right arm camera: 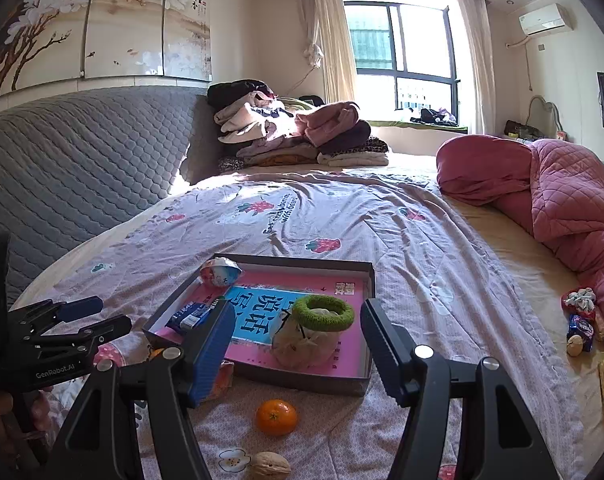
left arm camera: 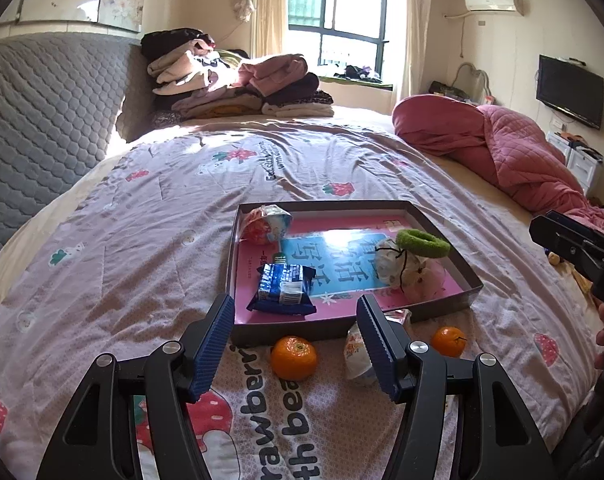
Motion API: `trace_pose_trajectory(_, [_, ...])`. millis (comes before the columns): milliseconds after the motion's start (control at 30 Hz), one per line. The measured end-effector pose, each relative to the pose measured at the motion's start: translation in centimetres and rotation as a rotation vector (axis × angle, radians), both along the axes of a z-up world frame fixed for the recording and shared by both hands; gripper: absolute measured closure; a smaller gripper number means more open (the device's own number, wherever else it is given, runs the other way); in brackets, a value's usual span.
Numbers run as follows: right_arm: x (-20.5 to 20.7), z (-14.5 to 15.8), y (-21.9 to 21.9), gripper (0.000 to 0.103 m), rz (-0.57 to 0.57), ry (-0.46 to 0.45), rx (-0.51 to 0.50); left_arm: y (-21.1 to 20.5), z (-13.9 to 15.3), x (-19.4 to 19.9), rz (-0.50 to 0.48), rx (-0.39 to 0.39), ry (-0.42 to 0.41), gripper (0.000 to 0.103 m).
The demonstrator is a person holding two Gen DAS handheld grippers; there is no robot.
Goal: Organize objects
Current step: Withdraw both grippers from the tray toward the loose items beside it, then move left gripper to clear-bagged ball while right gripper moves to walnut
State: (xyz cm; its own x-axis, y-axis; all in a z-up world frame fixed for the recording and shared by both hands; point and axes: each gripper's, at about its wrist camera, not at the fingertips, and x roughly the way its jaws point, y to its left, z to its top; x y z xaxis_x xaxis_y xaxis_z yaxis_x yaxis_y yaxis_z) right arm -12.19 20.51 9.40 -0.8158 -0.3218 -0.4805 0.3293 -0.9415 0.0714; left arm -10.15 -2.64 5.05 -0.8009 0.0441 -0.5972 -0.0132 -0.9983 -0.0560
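A shallow box (left arm camera: 437, 312) (right arm camera: 309, 380) with a pink and blue bottom lies on the bed. In it are a blue snack pack (left arm camera: 284, 286) (right arm camera: 190, 318), a red and white wrapped snack (left arm camera: 268, 222) (right arm camera: 220, 272), a cloth pouch (left arm camera: 405, 272) (right arm camera: 302, 344) and a green hair ring (left arm camera: 421, 242) (right arm camera: 323, 312). Before the box lie two oranges (left arm camera: 294, 356) (left arm camera: 447, 340) and a white wrapped snack (left arm camera: 357, 354). My left gripper (left arm camera: 298, 308) is open and empty above them. My right gripper (right arm camera: 298, 314) is open and empty; one orange (right arm camera: 276, 416) and a walnut (right arm camera: 270, 466) lie below it.
A pink quilt (left arm camera: 513, 148) (right arm camera: 557, 196) lies at the right. Folded clothes (left arm camera: 238, 84) (right arm camera: 294, 132) are stacked at the bed's far end. A grey padded headboard (left arm camera: 42, 112) runs along the left. Small items (right arm camera: 581, 324) lie by the quilt at the right.
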Motion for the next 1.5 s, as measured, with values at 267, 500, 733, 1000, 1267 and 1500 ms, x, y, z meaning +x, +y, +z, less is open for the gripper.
trace_pose_trajectory(267, [1.0,-0.9,0.1,0.038,0.015,-0.021,0.005,0.9,-0.1,1.1,-0.016,-0.015,0.003,0.038])
trace_pose_trajectory(500, [1.8,-1.7,0.0,0.038,0.027,-0.043,0.011,1.6,-0.2,2.0,-0.025,-0.030,0.002,0.037])
trace_pose_trajectory(733, [2.7,-2.4,-0.1,0.038,0.040,-0.056,0.030,2.1,-0.5,2.7,-0.040,-0.032,-0.002,0.037])
trace_pose_trajectory(1000, [3.5,-2.8,-0.1,0.038,0.042,-0.062,0.038,2.5,-0.7,3.4,-0.043,-0.045,-0.007,0.037])
trace_pose_trajectory(1267, [4.4,-3.3,0.2,0.038,0.038,-0.081,0.033,3.0,-0.9,4.3,-0.048,-0.052,-0.017,0.037])
trace_pose_trajectory(1500, [5.3,-4.0,-0.1,0.038,0.042,-0.095,0.038,3.4,-1.1,4.7,-0.053,-0.056,-0.024,0.037])
